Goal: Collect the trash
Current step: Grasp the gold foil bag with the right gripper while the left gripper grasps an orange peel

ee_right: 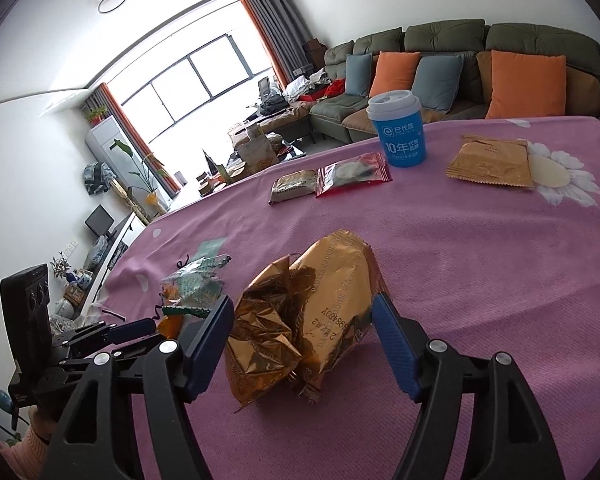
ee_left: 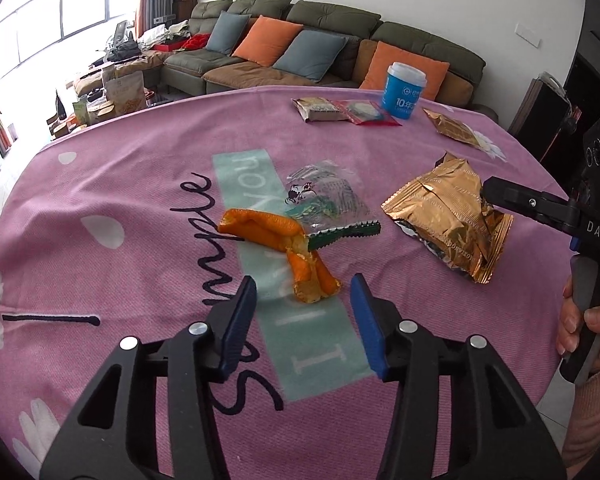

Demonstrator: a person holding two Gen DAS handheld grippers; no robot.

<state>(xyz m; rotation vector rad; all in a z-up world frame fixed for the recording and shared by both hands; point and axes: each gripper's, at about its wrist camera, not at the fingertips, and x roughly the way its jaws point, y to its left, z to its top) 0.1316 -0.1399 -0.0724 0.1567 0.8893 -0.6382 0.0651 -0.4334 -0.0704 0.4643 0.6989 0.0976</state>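
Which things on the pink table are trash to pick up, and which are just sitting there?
Trash to collect:
orange peel
clear torn wrapper
crumpled gold bag
flat gold packet
red packet
grey packet

Probably just sitting there:
blue cup with lid, though it may be trash
pink tablecloth
sofa cushions

My left claw (ee_left: 303,294) stands wide, the orange peel (ee_left: 284,248) just ahead at 12 o'clock, bare pink tablecloth (ee_left: 120,184) open from 9 to 11. A clear wrapper (ee_left: 324,196) lies touching the peel beyond it. At 2 o'clock the crumpled gold wrapper (ee_left: 448,216) blocks that side — my right claw (ee_right: 302,338) straddles it, cloth free from 1 to 3 o'clock. Farther off, a blue cup (ee_right: 398,132) and flat packets (ee_right: 332,180) line the far edge.
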